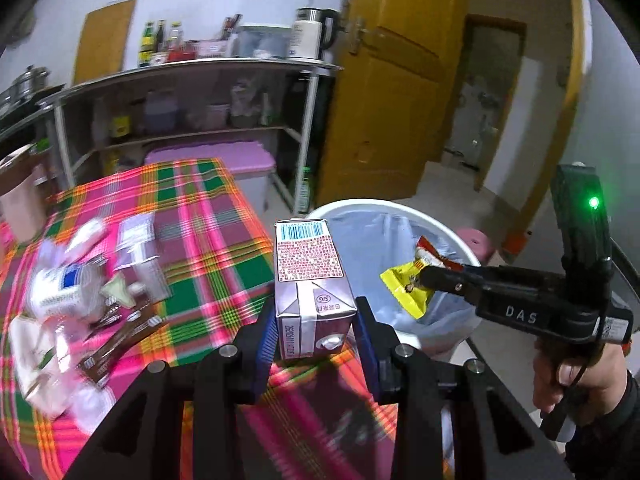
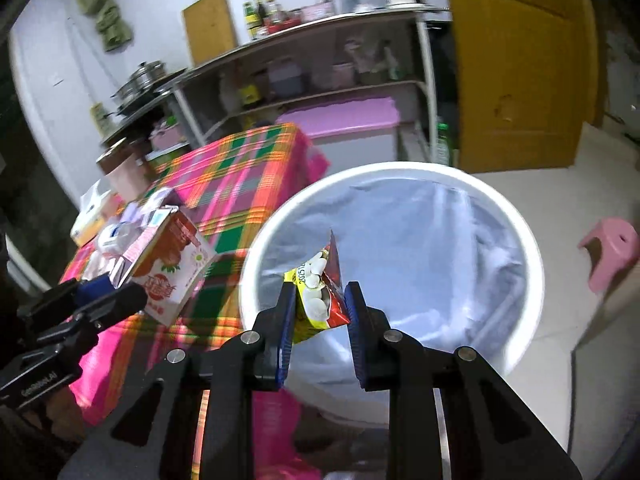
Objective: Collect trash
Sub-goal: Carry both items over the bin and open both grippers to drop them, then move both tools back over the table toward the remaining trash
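Observation:
My left gripper [image 1: 316, 320] is shut on a drink carton [image 1: 310, 286], held upright above the edge of the plaid-covered table [image 1: 208, 216]. The carton also shows in the right wrist view [image 2: 168, 268], with the left gripper [image 2: 108, 300] behind it. My right gripper [image 2: 318, 300] is shut on a yellow and red snack wrapper [image 2: 320, 296] and holds it over the white trash bin [image 2: 532, 264] lined with a pale bag. In the left wrist view the right gripper [image 1: 420, 280] holds the wrapper [image 1: 404, 284] above the bin [image 1: 360, 206].
More trash lies on the table's left side: a crumpled white bottle [image 1: 60, 288], brown sachets [image 1: 120, 344], clear wrappers [image 1: 136, 240]. A metal shelf rack [image 1: 192, 76] stands behind, a yellow door [image 1: 400, 80] to the right, a pink stool [image 2: 612, 248] on the floor.

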{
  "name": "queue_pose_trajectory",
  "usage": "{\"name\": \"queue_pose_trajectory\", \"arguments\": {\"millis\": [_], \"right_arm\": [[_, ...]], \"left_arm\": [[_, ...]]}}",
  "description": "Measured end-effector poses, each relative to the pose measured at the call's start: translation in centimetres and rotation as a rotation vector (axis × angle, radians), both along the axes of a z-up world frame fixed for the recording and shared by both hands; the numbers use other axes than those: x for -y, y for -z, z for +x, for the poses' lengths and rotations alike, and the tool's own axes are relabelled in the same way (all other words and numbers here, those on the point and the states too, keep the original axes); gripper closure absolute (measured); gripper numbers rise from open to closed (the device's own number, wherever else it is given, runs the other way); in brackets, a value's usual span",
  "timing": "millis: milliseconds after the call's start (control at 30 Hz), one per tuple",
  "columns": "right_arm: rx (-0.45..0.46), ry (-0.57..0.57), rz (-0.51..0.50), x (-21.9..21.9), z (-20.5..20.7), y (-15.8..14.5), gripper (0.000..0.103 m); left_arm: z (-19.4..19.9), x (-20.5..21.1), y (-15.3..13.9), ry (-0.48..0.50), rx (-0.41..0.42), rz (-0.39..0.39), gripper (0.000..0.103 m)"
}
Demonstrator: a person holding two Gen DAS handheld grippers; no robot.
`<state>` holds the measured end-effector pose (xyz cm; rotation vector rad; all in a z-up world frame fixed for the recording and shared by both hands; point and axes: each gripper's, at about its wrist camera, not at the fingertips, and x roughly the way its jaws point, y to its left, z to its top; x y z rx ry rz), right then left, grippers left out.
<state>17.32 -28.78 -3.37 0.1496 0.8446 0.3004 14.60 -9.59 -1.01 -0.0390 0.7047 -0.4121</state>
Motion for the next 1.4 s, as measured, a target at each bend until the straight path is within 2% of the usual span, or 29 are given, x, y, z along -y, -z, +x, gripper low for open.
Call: {"name": "queue_pose_trajectory", "arguments": {"millis": [400,533,633,933,1067,1400], "right_arm": [[-0.047,0.087,-0.039,4.1,0.6,1.4,0.076],[-0.049,0.083,-0.042,4.6,0.7,1.6,0.072],[-0.045,0.082,-0.040,4.4,0.7,1.6,0.060],[-0.011,0.083,-0.031,3.9,-0.4,0.7,0.060],[0.005,0.082,-0.027,3.8,-1.3,0.2,0.060],[0.053,0.040,-0.013,2.1,-3.6,-1.5,0.060]], "left_arm": [[3.4,5.7,0.9,0.115,-0.029,0.007,0.065],[4.2,6.2,1.3,0.127,-0.038,0.004,0.065],[4.2,6.1,1.4,0.125,-0.044,0.001,0.065],[3.2,4.8,0.7,0.102,-0.040,-0.024,0.065],[2.7,4.3,0.4,0.098,-0.034,-0.035,0.057],[-0.1,2.0,-0.3,0.047,-0.012,-0.043,0.057]]}}
